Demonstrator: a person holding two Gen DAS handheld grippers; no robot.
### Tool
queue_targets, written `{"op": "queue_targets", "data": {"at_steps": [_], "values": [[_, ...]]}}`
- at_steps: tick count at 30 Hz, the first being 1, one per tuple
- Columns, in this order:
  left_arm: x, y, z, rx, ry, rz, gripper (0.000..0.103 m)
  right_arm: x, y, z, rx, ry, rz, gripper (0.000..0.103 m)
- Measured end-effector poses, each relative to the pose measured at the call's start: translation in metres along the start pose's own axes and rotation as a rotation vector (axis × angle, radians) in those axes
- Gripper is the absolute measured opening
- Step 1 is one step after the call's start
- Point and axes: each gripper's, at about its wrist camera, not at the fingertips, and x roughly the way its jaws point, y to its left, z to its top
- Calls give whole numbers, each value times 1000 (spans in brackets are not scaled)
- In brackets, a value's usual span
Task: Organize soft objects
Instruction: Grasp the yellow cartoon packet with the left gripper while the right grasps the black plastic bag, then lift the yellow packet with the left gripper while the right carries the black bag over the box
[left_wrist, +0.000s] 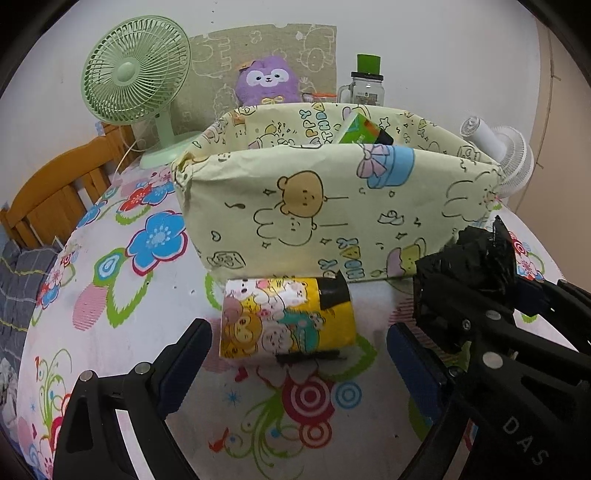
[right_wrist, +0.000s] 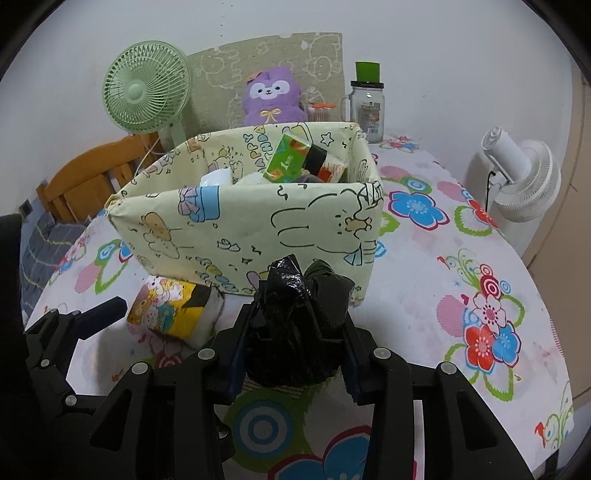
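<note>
Presently, floral surface (right_wrist: 424, 295) bears cartoon-print box (right_wrist: 258, 229) | yellow cartoon packet (left_wrist: 288, 317) lies just before box, between spread fingers of left gripper (left_wrist: 295, 354) | right gripper (right_wrist: 295, 343) fingers clenched on crumpled black bag (right_wrist: 299, 310), near box front.

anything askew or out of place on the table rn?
Yes: the yellow roll lies on its side against the box front, not inside. The green packet sits tilted in the box. Nothing spilled.
</note>
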Motion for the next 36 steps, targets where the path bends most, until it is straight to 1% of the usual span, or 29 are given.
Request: {"op": "queue_targets", "data": {"at_steps": [3,8,11,13,18,25,36], "values": [[5,1,2,1,6,-2,97,4,-1,0,18,14,2,44],[13,0,1,6,19,-1,89,13,0,0,29,40,5,44],[17,1,1,5,32,3,81,17,3,-1,29,50,11,45],[17,2,0,-2,31,-13,76,18,3,-1,36,55,22,45],[14,1,-4,0,24,-14,74,18,6,-2,24,56,18,45],[3,-3,-8,-4,15,-34,74,13,8,-4,14,51,15,45],[-28,-14,-13,-4,-34,-34,74,-18,5,-10,21,1,13,45]]}}
